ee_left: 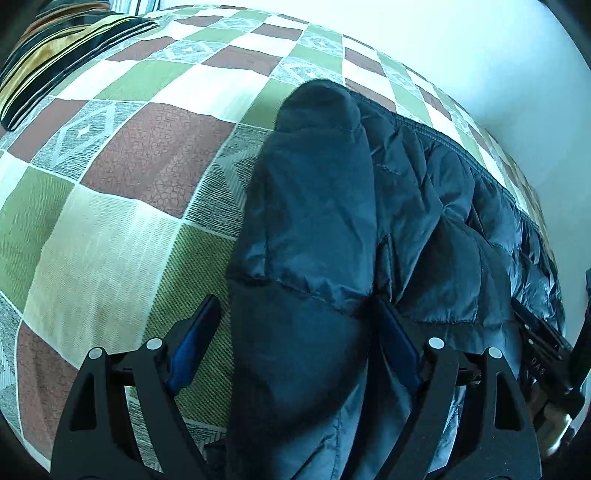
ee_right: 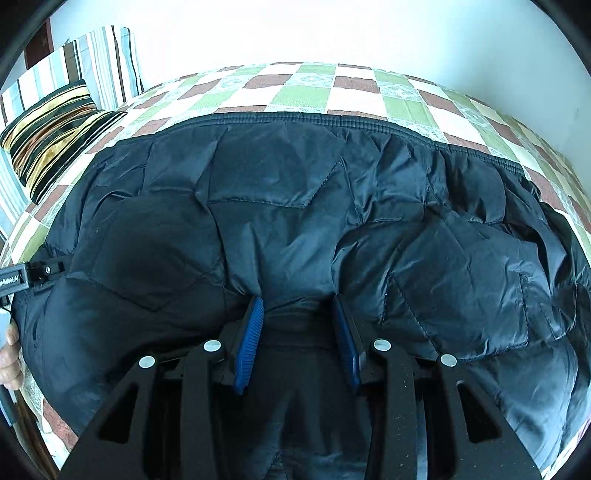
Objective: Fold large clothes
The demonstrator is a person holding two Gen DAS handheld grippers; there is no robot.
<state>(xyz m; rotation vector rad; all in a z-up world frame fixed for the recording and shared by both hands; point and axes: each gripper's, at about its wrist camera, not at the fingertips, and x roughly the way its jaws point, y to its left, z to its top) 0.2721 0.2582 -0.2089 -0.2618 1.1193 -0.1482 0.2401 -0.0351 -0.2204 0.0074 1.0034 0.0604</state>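
A dark navy quilted puffer jacket (ee_right: 295, 206) lies spread on a checked bed cover (ee_right: 306, 92). In the left wrist view one sleeve (ee_left: 317, 206) runs away from me, its cuff at the far end. My left gripper (ee_left: 295, 314) is open, its blue-padded fingers (ee_left: 192, 343) standing either side of the sleeve near the shoulder. My right gripper (ee_right: 299, 310) is partly closed around a bunched fold of the jacket near its collar edge, with both blue pads (ee_right: 251, 343) against the fabric. The right gripper also shows at the right edge of the left wrist view (ee_left: 543, 354).
The green, brown and white checked cover (ee_left: 122, 177) fills the bed. A striped gold and black cushion (ee_right: 55, 136) and a pale striped pillow (ee_right: 103, 62) sit at the far left. A white wall (ee_right: 332, 33) runs behind the bed. The left gripper body (ee_right: 22, 277) shows at the left edge.
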